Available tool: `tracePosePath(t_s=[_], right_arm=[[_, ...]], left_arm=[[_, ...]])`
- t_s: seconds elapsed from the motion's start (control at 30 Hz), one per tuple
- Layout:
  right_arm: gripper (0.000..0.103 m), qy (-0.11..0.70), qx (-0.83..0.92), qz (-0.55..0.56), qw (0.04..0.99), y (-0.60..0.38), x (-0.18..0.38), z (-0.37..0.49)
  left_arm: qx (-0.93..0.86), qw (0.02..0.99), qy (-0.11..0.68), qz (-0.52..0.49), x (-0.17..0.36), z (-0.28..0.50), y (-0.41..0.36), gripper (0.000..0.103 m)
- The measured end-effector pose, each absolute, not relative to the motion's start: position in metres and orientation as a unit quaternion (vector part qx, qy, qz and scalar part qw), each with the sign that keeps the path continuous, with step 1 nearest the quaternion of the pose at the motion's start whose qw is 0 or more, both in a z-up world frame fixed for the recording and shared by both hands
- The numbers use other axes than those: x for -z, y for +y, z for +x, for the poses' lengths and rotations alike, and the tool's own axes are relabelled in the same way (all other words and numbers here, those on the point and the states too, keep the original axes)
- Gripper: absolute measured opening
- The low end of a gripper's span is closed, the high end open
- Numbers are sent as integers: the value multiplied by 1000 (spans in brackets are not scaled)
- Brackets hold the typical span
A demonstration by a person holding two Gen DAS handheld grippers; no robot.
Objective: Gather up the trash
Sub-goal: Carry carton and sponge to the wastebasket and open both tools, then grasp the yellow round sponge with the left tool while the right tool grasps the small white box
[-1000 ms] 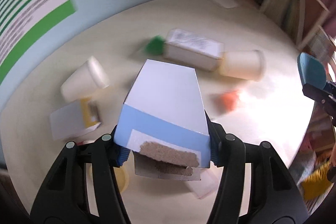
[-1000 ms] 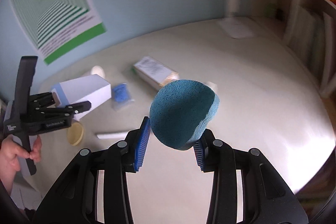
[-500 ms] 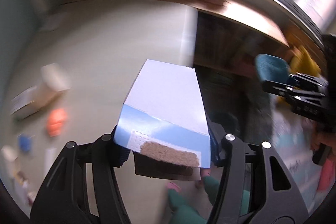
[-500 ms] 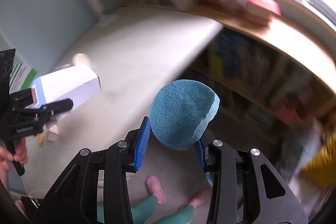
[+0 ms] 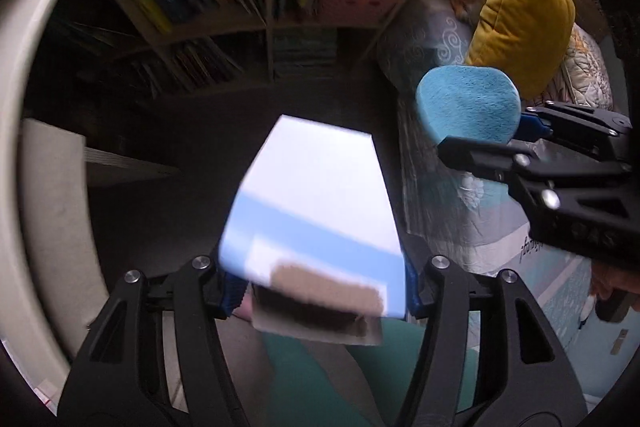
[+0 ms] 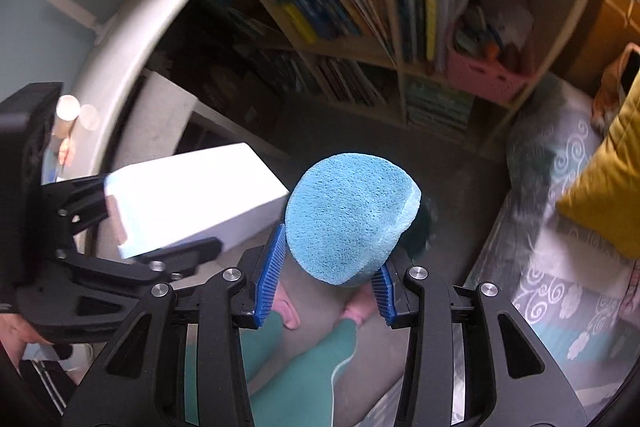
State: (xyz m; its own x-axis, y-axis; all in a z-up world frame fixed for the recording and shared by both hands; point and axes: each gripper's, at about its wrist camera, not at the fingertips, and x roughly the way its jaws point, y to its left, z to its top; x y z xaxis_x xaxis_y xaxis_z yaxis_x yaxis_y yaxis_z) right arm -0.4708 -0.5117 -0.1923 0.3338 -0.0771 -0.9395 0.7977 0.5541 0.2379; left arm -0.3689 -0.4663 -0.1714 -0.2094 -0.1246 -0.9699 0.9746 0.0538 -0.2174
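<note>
Two loads on my rig: left gripper [image 5: 320,291] clamps white-blue box [image 5: 316,195]; right gripper [image 6: 326,287] clamps blue sponge [image 6: 348,219], bookshelf [image 6: 400,27] ahead.

no lettering is sharp enough to read in either view.

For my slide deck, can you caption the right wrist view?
Right gripper clamps a blue sponge above the floor; left gripper holds a white carton alongside.
</note>
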Motion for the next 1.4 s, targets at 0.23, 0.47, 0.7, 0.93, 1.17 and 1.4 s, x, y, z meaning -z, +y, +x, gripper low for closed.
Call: tracePosePath(t_s=[0.23, 0.47, 0.7, 0.93, 1.17, 1.4], right_arm=[[75, 485, 302, 371, 732, -533, 191, -493], [75, 469, 307, 366, 743, -542, 177, -494], [79, 477, 228, 295, 796, -519, 147, -409], [88, 484, 84, 190, 850, -442, 114, -253], [88, 506, -82, 83, 855, -297, 117, -95], [88, 546, -176, 7, 819, -171, 154, -11]], left_arm=[[543, 503, 529, 415, 181, -378, -486, 88], [521, 540, 535, 388, 168, -344, -476, 89], [472, 620, 546, 307, 126, -262, -411, 93], [333, 740, 549, 201, 78, -140, -254, 96], [179, 803, 559, 101, 64, -54, -80, 96], [93, 807, 579, 61, 94, -7, 33, 96]])
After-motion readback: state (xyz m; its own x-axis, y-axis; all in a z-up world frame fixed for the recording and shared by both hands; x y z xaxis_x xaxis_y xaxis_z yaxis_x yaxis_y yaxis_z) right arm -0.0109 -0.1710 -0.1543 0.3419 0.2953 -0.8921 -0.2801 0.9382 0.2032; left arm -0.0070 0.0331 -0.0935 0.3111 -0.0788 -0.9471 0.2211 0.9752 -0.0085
